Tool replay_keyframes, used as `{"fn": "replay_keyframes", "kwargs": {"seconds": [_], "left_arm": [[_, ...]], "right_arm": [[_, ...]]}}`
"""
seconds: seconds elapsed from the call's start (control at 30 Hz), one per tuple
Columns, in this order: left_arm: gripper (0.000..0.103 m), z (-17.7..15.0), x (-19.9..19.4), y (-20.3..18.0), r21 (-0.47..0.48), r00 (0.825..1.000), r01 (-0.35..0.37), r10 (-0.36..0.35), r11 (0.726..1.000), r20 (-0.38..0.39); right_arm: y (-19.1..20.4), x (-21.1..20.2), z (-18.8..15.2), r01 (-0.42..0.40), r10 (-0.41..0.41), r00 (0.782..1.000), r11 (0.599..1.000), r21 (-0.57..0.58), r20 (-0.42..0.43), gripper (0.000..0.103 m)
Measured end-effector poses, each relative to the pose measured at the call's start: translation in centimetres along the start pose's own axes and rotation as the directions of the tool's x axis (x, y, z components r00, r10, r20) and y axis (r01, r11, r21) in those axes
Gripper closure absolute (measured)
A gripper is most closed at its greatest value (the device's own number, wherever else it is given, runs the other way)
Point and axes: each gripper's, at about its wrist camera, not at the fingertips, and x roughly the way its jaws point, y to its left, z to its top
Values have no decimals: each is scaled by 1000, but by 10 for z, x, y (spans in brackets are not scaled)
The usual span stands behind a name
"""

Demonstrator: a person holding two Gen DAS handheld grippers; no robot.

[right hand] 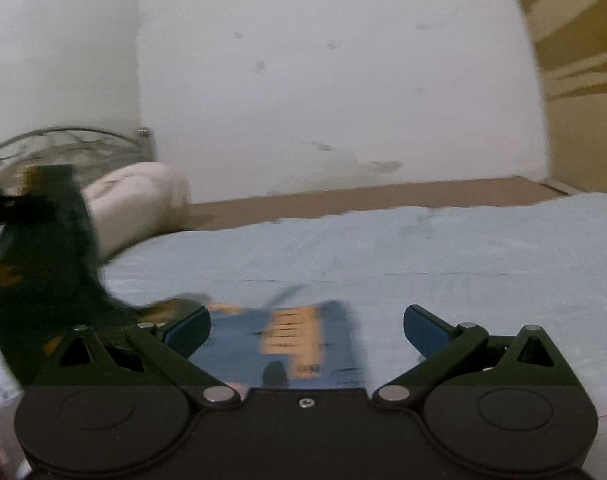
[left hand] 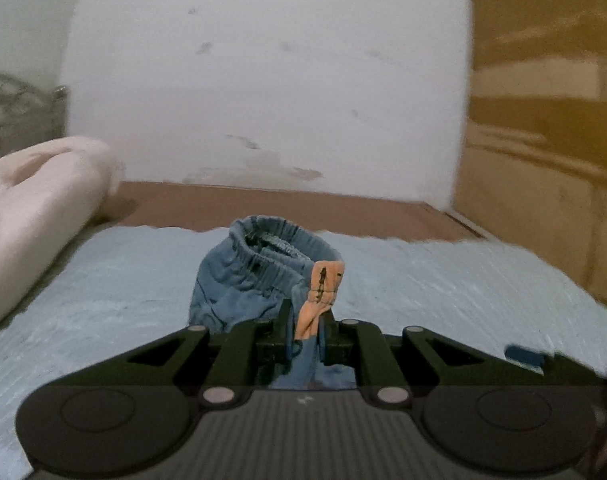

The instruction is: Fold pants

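- Holding the pants (left hand: 259, 280) near the waistband, our left gripper (left hand: 305, 332) has its jaws nearly together, with blue cloth and an orange strip (left hand: 321, 292) pinched between them.
- We see the waistband bunched and lifted in front of that gripper, over the middle of the sheet (left hand: 463, 280) that covers the bed; the rest of the garment hangs below, out of that view.
- Our right gripper (right hand: 307, 332) stands wide, its blue pads (right hand: 423, 330) clear of the cloth, with a blurred blue and orange part of the pants lying on the sheet just under it.
- We judge the fold is only beginning: one hand carries the garment and the other grips nothing.
- The pinch takes in a narrow gather of cloth, so we think a quick pull could slip it out and drop the pants in a heap.
- With one end lifted alone, we expect the legs may twist or drag along the sheet, which would spoil a flat fold.
- The pillow (left hand: 35, 208) sits at the left edge of the bed; a swing that way could catch the cloth on it.
- Blur in the right view hides which part of the pants lies under the open jaws, so a grab there could take the wrong layer.
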Motion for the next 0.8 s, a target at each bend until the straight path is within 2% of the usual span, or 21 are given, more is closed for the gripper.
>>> {"fn": "replay_keyframes", "kwargs": {"seconds": [0.13, 0.23, 0.3, 0.43, 0.5, 0.57, 0.67, 0.8], "left_arm": [[91, -7, 20, -41, 105, 998, 33, -27, 994, -59], [91, -18, 34, -66, 168, 993, 71, -54, 983, -101], [91, -25, 41, -84, 199, 990, 92, -67, 976, -127], [88, -47, 60, -110, 238, 974, 132, -81, 962, -210], [80, -56, 65, -112, 234, 967, 143, -86, 962, -240], [56, -59, 65, -107, 204, 959, 172, -116, 964, -260], [35, -58, 51, -93, 148, 964, 178, -142, 973, -227], [22, -49, 30, -68, 74, 977, 128, -113, 989, -179]], "right_arm": [[-46, 7, 1, 73, -65, 996, 984, 165, -57, 1], [-76, 9, -12, 45, -21, 997, 940, 337, -73, 1], [-81, 7, -19, 15, 1, 999, 928, 373, -42, 1], [-76, 3, -23, -36, 43, 999, 936, 351, -13, 1], [-77, 5, -22, -48, 54, 998, 933, 356, -7, 1], [-82, 4, -21, -59, 63, 998, 927, 371, 2, 1], [-85, 2, -21, -68, 72, 997, 920, 387, 6, 1], [-86, 4, -21, -66, 72, 997, 921, 384, -3, 1]]}}
